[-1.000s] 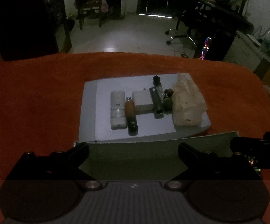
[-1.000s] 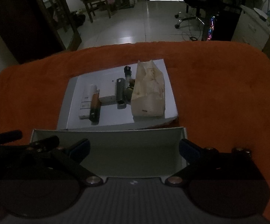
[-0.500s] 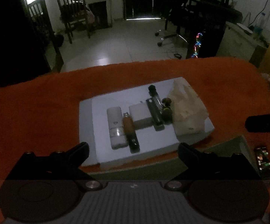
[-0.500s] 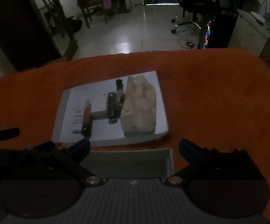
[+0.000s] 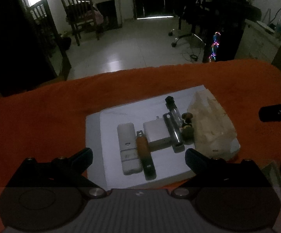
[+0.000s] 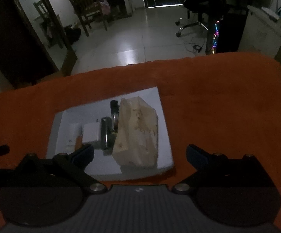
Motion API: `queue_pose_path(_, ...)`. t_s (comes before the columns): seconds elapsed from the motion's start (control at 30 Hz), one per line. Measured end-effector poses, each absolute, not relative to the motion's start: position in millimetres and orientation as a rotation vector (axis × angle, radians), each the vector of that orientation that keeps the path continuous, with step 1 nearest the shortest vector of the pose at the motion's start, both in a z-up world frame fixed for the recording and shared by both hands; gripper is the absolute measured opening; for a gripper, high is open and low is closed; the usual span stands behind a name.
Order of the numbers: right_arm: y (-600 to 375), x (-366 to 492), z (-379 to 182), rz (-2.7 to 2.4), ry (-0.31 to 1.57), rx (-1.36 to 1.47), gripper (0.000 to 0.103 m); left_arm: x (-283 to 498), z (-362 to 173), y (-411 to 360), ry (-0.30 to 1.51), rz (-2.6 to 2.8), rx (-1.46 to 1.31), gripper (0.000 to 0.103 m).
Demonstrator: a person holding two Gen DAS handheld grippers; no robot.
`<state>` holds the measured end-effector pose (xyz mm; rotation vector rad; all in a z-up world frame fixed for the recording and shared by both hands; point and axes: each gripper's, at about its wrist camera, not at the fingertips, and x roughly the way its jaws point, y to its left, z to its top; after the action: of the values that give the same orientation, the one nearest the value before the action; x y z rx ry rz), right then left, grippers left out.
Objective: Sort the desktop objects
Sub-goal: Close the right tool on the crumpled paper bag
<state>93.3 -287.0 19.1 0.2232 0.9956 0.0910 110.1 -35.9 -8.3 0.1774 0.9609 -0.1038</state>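
Note:
A white sheet (image 5: 101, 136) (image 6: 163, 116) lies on the orange cloth and bears a row of small objects: a white case (image 5: 127, 148), a brown-and-black stick (image 5: 144, 155), a white charger block (image 5: 157, 134) (image 6: 91, 134), a grey bar (image 5: 173, 134) (image 6: 105, 134), a clear tube with a black cap (image 5: 172, 106), a small dark bottle (image 5: 187, 126) and a beige tissue pack (image 5: 212, 128) (image 6: 138, 134). My left gripper (image 5: 138, 155) is open and empty above the sheet's near edge. My right gripper (image 6: 140, 153) is open and empty, just short of the tissue pack.
The orange cloth (image 5: 33, 126) covers the whole table. A corner of a grey box (image 5: 270, 167) shows at lower right of the left wrist view. Beyond the far edge are tiled floor, a wooden chair (image 5: 80, 13) and an office chair (image 6: 196, 9).
Both grippers have moved forward and up over the sheet. The grey box that filled the foreground has dropped out of view behind them. Both stayed open.

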Motion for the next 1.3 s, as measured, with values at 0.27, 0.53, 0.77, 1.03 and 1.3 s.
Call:
queue_pose_path(0.27, -292.7, 132.5, -10.6, 0.069, 1.012, 0.265, 0.103, 135.3, -29.4, -53.6, 0.971, -0.079, 0.242, 0.103)
queue_pose_path(0.53, -285.5, 159.0, -51.5, 0.050, 1.120, 0.277, 0.100, 141.8, -51.9, -59.0, 1.005, -0.097, 0.250, 0.103)
queue_pose_path(0.77, -277.7, 163.9, -71.2, -0.003, 1.169, 0.232, 0.071, 143.8, -57.1, -57.8, 1.024, -0.111, 0.245, 0.103)
queue_pose_path(1.03, -267.9, 159.4, -69.1, 0.027, 1.163, 0.137, 0.025, 147.2, -60.5, -58.2, 1.024, -0.115, 0.241, 0.103)
queue_pose_path(1.3, -265.1, 158.3, -65.7, 0.151, 1.136, -0.073, 0.018, 152.6, -71.1, -76.6, 1.008, -0.181, 0.326, 0.103)
